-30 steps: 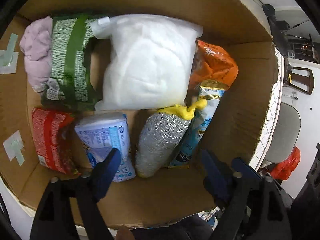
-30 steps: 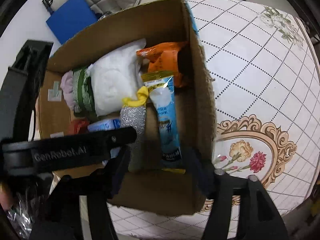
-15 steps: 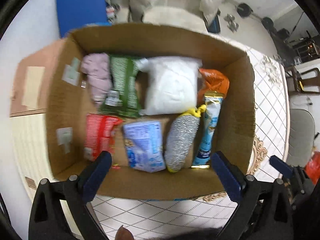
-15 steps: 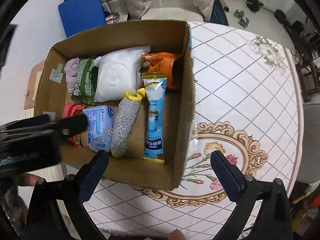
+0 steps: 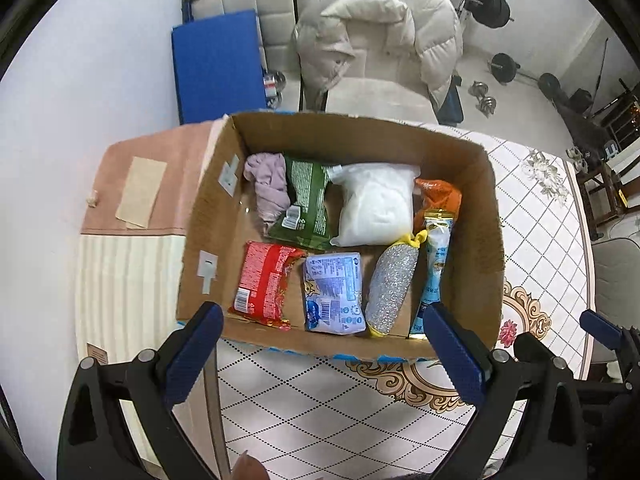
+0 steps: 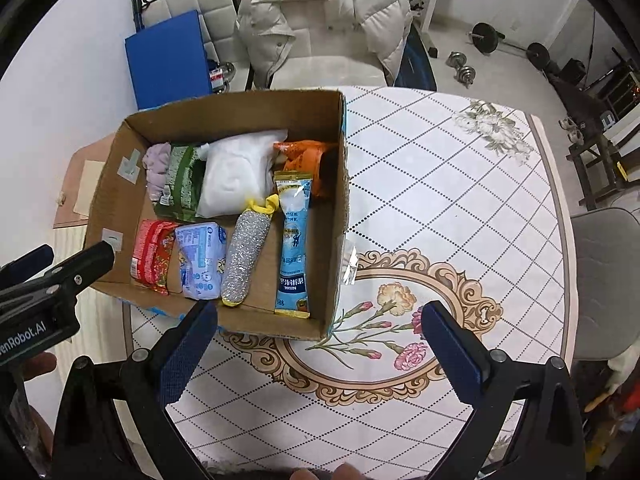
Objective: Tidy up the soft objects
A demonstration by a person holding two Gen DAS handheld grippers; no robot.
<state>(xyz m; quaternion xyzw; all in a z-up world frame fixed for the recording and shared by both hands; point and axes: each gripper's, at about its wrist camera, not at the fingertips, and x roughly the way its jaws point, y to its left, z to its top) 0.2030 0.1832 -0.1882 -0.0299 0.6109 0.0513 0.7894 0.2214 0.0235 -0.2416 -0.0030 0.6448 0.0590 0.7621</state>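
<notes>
An open cardboard box (image 5: 486, 240) (image 6: 338, 216) stands on the table. It holds a pink cloth (image 5: 268, 184), a green packet (image 5: 306, 204), a white bag (image 5: 376, 204), an orange packet (image 5: 438, 196), a red packet (image 5: 264, 284), a pale blue tissue pack (image 5: 334, 292), a silver scrubber (image 5: 390, 284) (image 6: 244, 256) and a blue sachet (image 5: 434, 268) (image 6: 292, 244). My left gripper (image 5: 320, 356) is open and empty, above the box's near edge. My right gripper (image 6: 318, 356) is open and empty, above the table in front of the box.
The table has a white diamond-patterned cloth (image 6: 440, 200) with a floral medallion. A chair with a white puffy jacket (image 5: 376, 40) stands behind the table. A blue mat (image 5: 216, 64) leans on the wall. A grey chair (image 6: 604, 280) stands at the right. Weights lie on the floor.
Both grippers have pulled up and back out of the box. The box and the room around it now show whole. The objects in the box have not moved.
</notes>
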